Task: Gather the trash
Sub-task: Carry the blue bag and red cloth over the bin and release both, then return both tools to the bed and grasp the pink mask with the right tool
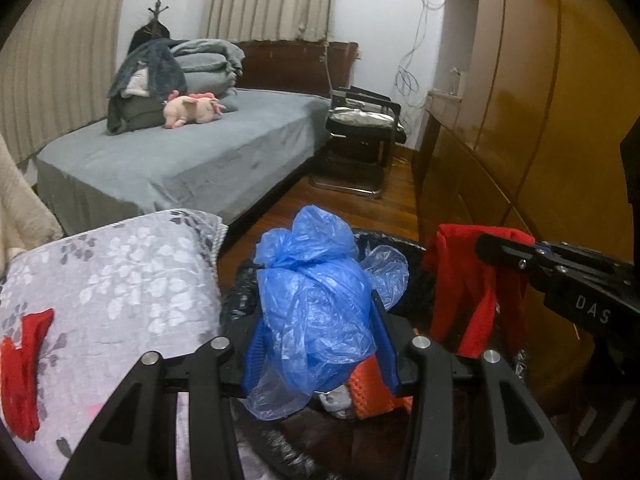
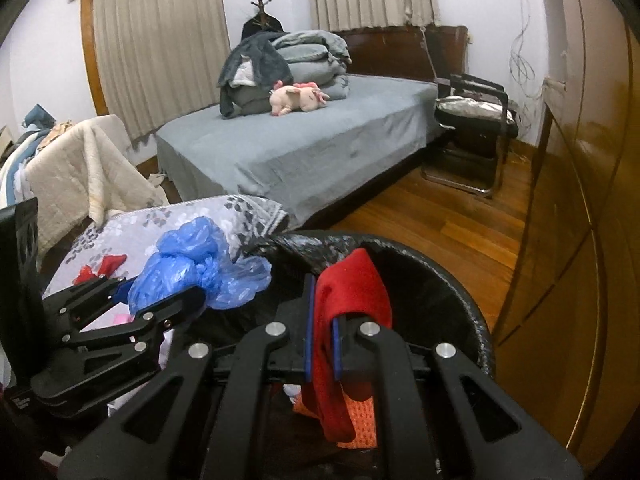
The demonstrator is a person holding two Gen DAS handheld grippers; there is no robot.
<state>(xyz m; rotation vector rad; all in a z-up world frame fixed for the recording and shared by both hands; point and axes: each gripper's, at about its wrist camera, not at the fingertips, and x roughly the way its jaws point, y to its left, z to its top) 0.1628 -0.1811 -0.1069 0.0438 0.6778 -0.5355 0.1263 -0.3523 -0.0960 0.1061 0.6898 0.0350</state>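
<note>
My left gripper (image 1: 320, 344) is shut on a crumpled blue plastic bag (image 1: 316, 300), which bulges up between its blue pads. It hangs over the left rim of a black-lined trash bin (image 2: 472, 312). My right gripper (image 2: 322, 320) is shut on a red cloth scrap (image 2: 352, 280) that droops over the bin's opening. In the left wrist view the right gripper (image 1: 504, 248) enters from the right with the red scrap (image 1: 468, 300). The right wrist view shows the left gripper (image 2: 160, 292) and the blue bag (image 2: 200, 268) at left. An orange mesh piece (image 2: 360, 412) lies inside the bin.
A floral grey blanket (image 1: 120, 280) with red scraps (image 1: 24, 360) on it lies left of the bin. Beyond are a grey bed (image 2: 300, 148) with a pink plush toy (image 2: 296, 98), a black chair (image 2: 472, 120), wooden floor (image 2: 440, 220) and a brown wardrobe (image 2: 580, 200) at right.
</note>
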